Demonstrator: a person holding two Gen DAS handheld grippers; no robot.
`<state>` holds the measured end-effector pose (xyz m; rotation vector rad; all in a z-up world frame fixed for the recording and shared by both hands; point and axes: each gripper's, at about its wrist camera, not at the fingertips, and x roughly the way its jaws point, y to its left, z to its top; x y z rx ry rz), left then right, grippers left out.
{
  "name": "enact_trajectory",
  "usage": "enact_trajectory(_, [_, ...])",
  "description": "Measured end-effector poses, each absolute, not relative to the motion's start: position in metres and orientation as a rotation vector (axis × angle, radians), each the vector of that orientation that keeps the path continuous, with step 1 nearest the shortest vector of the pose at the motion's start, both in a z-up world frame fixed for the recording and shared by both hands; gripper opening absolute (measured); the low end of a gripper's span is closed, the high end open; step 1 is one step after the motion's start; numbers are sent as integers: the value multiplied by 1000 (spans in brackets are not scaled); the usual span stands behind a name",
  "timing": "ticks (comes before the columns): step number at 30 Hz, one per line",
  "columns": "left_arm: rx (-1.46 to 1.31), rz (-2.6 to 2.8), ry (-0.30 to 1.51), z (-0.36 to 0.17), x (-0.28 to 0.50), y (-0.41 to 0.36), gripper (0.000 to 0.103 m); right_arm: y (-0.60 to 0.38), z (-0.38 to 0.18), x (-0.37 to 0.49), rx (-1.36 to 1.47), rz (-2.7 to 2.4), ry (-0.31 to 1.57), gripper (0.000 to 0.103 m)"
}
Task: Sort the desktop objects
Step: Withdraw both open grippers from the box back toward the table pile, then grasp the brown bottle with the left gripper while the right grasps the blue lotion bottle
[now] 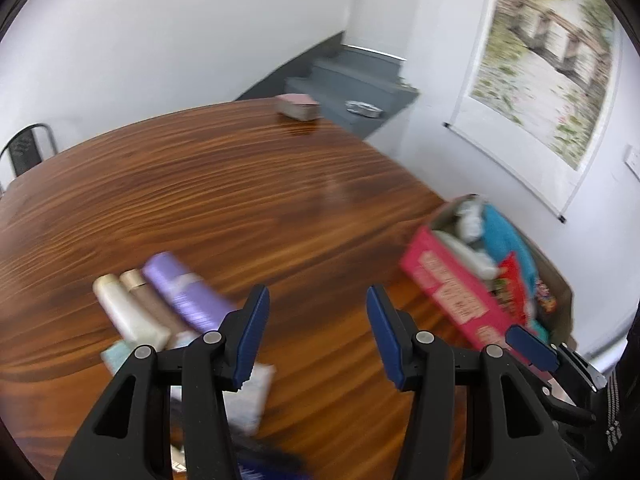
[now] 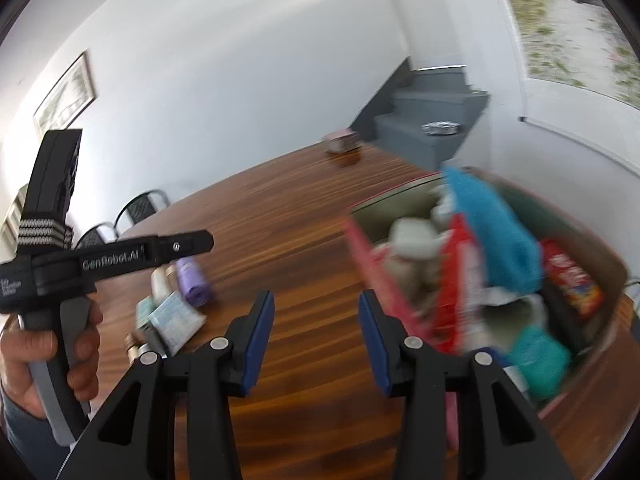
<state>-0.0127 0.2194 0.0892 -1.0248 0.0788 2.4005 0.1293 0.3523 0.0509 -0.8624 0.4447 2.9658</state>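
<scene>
On the wooden table (image 1: 248, 184), toward its left side, lies a row of sorted things: a purple bottle (image 1: 184, 290), a tan bottle (image 1: 146, 298) touching it and a cream bottle (image 1: 128, 310) beside that, all on their sides and parallel. Just nearer the camera sit pale packets (image 1: 256, 392), partly hidden behind the left gripper (image 1: 318, 334); the right wrist view shows the same cluster, with a light-blue packet (image 2: 174, 318) in front of the bottles. Both views are blurred, so labels cannot be read.

Well apart from the row, at the table's right edge, stands a pink box (image 1: 456, 292), open at the top and crowded with items: a blue cloth (image 2: 496, 232) sticking up, a red packet (image 2: 454, 280), white pieces (image 2: 412, 236), a teal bundle (image 2: 540, 354) and a dark snack bag (image 2: 572, 280).

Left gripper hangs above bare wood between the row and the box, jaws apart, nothing between them. Right gripper (image 2: 316, 338) is likewise spread wide and empty, just beside the box's near left corner. A hand (image 2: 44, 356) grips the left tool's handle.

Farther off, a small pink block (image 1: 298, 106) rests near the table's far edge, with grey steps (image 1: 360, 80), a metal chair (image 1: 26, 150) and a wall scroll (image 1: 548, 52) beyond.
</scene>
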Motion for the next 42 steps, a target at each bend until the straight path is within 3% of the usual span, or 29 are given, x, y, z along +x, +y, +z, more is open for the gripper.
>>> enact_trajectory(5, [-1061, 2519, 79, 79, -13, 158, 54, 317, 47, 118, -946, 3054, 390, 48])
enact_trajectory(13, [-1227, 2577, -81, 38, -13, 83, 54, 264, 31, 102, -1092, 3119, 341, 48])
enact_trajectory(23, [-1278, 2511, -128, 14, -4, 78, 54, 261, 20, 108, -1128, 3004, 251, 50])
enact_trajectory(30, [-1285, 2500, -173, 12, 0, 74, 60, 259, 15, 106, -1194, 2955, 178, 53])
enact_trajectory(34, [-1288, 2492, -190, 12, 3, 70, 60, 241, 13, 104, -1250, 2997, 119, 60])
enact_trajectory(36, [-1289, 2491, -200, 12, 4, 67, 60, 233, 12, 104, -1278, 3023, 135, 65])
enact_trajectory(39, [-1284, 2542, -170, 13, 5, 65, 67, 216, 7, 105, -1369, 3083, 197, 65])
enact_trajectory(42, [-1279, 2599, -128, 14, 6, 60, 67, 202, 2, 107, -1446, 3137, 235, 67])
